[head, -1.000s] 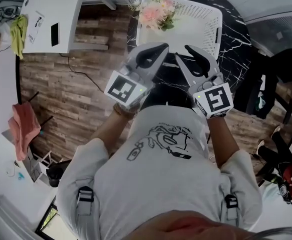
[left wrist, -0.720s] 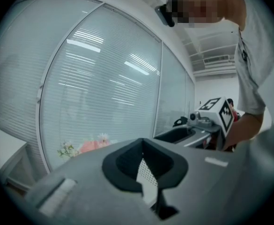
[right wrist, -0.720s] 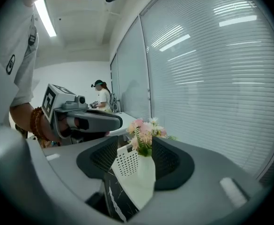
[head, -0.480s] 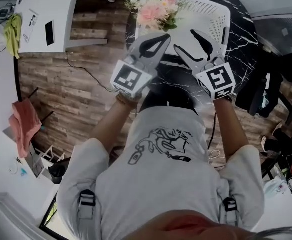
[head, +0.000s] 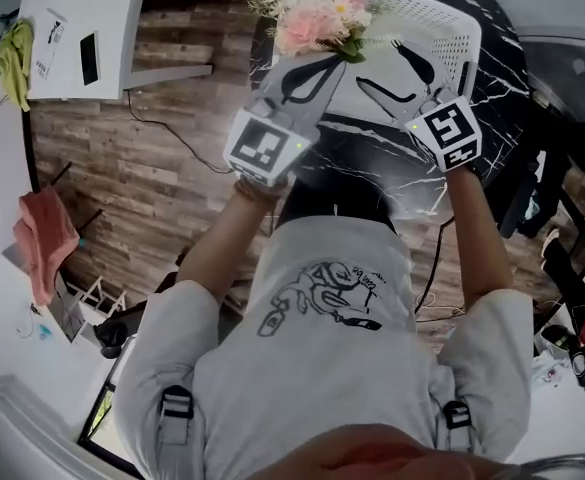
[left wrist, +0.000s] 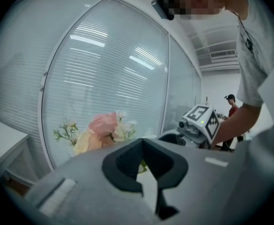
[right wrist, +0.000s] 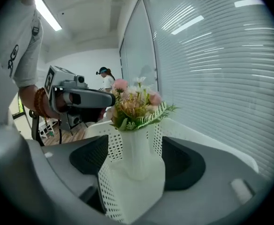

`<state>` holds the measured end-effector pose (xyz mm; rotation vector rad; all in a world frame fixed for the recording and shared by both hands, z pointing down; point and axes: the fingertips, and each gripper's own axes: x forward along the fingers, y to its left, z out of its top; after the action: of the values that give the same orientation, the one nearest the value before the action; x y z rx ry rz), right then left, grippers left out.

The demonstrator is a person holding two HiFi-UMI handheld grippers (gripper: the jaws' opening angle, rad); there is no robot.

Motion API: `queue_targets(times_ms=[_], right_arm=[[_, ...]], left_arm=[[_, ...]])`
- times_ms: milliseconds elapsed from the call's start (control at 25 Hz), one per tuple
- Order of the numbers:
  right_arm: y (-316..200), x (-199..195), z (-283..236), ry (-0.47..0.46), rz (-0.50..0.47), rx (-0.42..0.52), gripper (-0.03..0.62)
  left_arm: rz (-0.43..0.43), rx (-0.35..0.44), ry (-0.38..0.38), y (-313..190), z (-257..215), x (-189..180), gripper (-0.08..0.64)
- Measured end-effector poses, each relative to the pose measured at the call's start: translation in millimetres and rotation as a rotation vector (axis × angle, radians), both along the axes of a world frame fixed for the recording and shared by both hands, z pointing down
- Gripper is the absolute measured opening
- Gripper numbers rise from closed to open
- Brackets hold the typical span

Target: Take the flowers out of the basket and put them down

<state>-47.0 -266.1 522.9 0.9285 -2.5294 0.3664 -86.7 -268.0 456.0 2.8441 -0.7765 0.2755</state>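
A bunch of pink and cream flowers (head: pixel 317 18) stands at the left end of a white perforated basket (head: pixel 452 28) on the black marble table. My left gripper (head: pixel 334 60) is shut with nothing in it, its tips just below the flowers (left wrist: pixel 101 130). My right gripper (head: pixel 387 68) is open over the basket's near rim. Its jaws have just been opening. In the right gripper view a corner of the basket (right wrist: pixel 127 172) shows in the gap of the right gripper (right wrist: pixel 137 153), with no pad pressing on it, and the flowers (right wrist: pixel 134 102) rise behind.
The round marble table (head: pixel 372 158) stands on a wooden floor. A white desk (head: pixel 92 28) is at the upper left and a pink cloth (head: pixel 42 248) at the left. A glass wall with blinds is behind the basket. A person (left wrist: pixel 230 107) stands far off.
Both grippers have moved forward to the basket. The right gripper's jaws have spread wider; the left stays shut.
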Motion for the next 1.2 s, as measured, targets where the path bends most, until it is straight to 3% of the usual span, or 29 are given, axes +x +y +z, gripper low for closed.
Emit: queue_targets(times_ms=[440, 920, 1200], right_arm=[[-30.0, -16.7, 51.3, 0.041, -0.212, 0.024, 0.387], [-55.1, -49.3, 84.7, -0.04, -0.258, 0.053, 0.439], [-62.7, -60.9, 96.9, -0.022, -0.267, 0.084, 0.456]], left_arm=[[-0.031, -0.03, 0.042, -19.8, 12.8, -3.3, 0.003], [-0.027, -0.036, 0.095, -38.0, 19.3, -12.8, 0.003], [-0.018, -0.036, 0.116, -38.1, 21.1, -15.8, 0.003]])
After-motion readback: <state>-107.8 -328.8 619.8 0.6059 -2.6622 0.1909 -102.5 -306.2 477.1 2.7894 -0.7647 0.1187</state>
